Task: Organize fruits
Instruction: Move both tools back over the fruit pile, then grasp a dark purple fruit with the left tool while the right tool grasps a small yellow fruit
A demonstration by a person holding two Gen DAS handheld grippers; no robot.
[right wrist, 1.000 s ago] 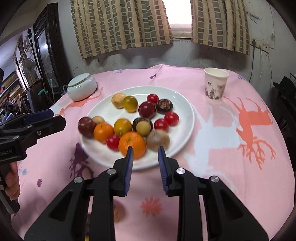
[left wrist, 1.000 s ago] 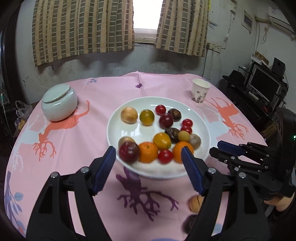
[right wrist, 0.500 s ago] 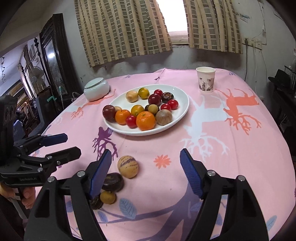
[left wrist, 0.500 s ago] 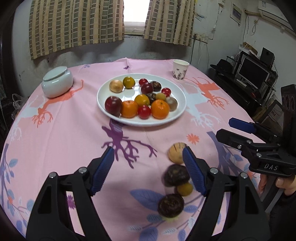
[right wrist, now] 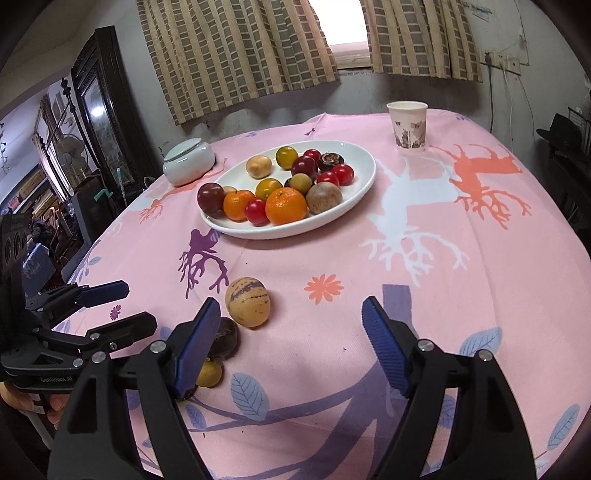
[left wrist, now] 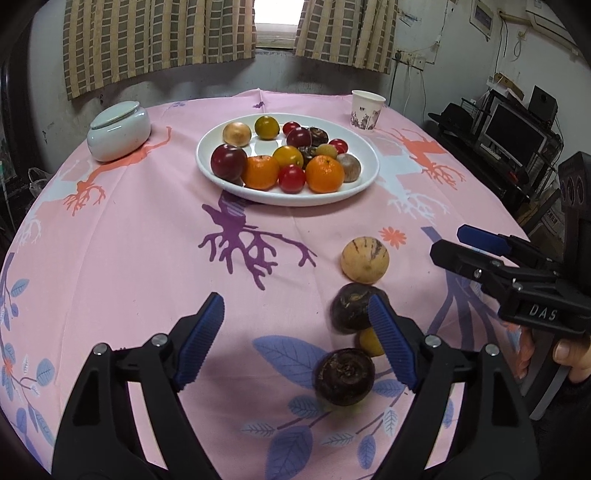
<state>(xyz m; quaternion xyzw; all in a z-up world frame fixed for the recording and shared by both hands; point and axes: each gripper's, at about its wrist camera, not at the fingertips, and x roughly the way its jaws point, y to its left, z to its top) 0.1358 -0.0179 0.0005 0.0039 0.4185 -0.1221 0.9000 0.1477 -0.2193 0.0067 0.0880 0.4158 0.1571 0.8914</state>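
a: left gripper (left wrist: pixel 295 332) jaws opening, nothing between. right gripper (right wrist: pixel 290 332) wide, empty; was pinched nearly closed a second ago. both pulled back from plate (left wrist: pixel 364 181) to near counter (left wrist: pixel 129 258) edge.

b: so, last drop done, next pick pending. loose fruit near: striped melon (left wrist: pixel 364 259), two dark fruits (left wrist: pixel 351 308) (left wrist: pixel 345 376), small yellow one (left wrist: pixel 369 341), touching in a row.

a: open cloth left of the row. cup (left wrist: pixel 365 109), lidded jar (left wrist: pixel 119 131) well clear.

Checked curtains (left wrist: pixel 159 40) flank a bright window (left wrist: pixel 275 16) in a grey wall (right wrist: pixel 258 114).
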